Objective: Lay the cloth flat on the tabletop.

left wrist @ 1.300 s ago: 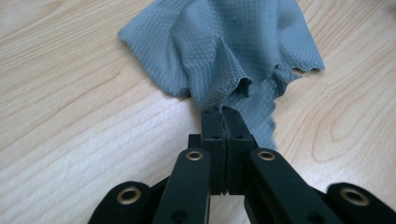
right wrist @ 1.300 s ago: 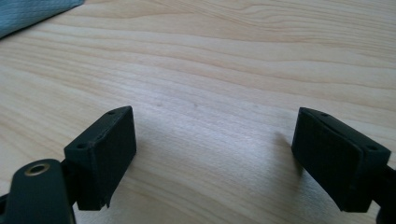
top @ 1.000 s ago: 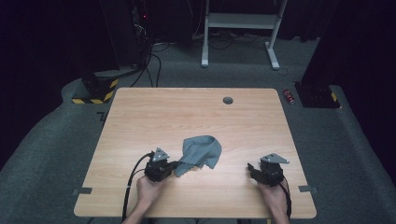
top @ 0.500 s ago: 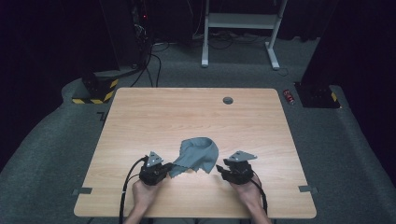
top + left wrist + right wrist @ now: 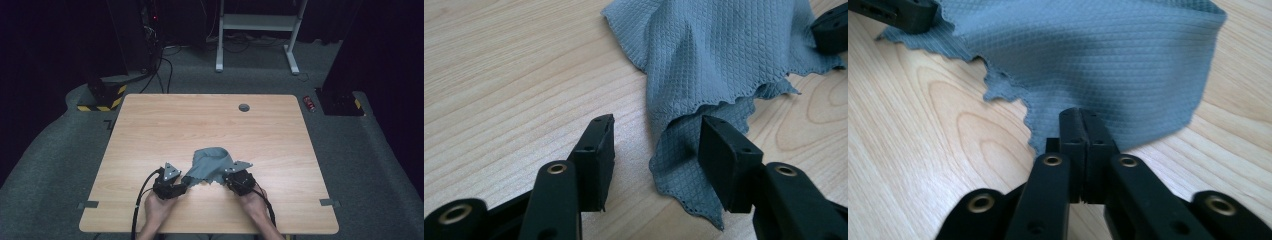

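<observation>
One wooden table (image 5: 210,125), grey cloth (image 5: 210,162), grey carpet (image 5: 60,160), dark room.

The grey cloth (image 5: 1088,55) runs off the right gripper view's top edge, its far side unseen

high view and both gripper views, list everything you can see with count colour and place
cloth: 1, grey-blue, bunched on the near middle of the table, between the grippers
table: 1, light wood, centre
round grommet: 1, dark grey, far side of the tabletop
small can: 1, red, on the floor past the table's far right corner
striped block: 1, black and yellow, floor at far left
white frame: 1, floor behind the table
left gripper: 1, black, jaws apart around a cloth corner
right gripper: 1, black, jaws closed on the cloth's edge
hands: 2, near edge, holding the grippers
</observation>
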A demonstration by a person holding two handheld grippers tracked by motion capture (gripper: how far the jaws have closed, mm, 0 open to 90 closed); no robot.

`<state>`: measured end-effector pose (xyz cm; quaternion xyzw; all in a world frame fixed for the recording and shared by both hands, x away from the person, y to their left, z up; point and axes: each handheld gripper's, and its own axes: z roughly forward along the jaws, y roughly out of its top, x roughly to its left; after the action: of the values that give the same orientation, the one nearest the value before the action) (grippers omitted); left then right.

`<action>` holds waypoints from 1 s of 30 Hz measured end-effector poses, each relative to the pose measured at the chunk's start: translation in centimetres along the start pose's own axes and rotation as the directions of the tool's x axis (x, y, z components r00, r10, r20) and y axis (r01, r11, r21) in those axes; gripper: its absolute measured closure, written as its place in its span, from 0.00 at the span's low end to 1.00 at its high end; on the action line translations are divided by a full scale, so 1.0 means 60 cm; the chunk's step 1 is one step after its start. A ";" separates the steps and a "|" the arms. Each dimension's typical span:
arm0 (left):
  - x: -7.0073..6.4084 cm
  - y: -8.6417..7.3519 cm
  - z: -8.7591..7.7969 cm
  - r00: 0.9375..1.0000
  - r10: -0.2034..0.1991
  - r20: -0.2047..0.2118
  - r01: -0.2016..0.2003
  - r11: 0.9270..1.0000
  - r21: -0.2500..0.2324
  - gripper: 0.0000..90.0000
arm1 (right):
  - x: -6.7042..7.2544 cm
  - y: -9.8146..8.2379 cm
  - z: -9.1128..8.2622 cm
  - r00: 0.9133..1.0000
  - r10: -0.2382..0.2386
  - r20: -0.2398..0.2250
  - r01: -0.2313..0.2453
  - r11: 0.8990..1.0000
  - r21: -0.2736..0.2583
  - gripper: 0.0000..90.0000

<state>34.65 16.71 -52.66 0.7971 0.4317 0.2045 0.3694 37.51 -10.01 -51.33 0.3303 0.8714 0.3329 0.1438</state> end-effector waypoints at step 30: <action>0.001 0.000 0.000 1.000 -0.016 -0.006 0.016 1.000 0.005 0.48 | -0.009 -0.022 -0.042 0.999 0.031 0.029 -0.029 0.996 -0.081 0.98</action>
<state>34.70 16.76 -52.67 0.7939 0.4396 0.2028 0.3679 36.13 -12.32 -50.35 0.3423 0.8499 0.3650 0.1650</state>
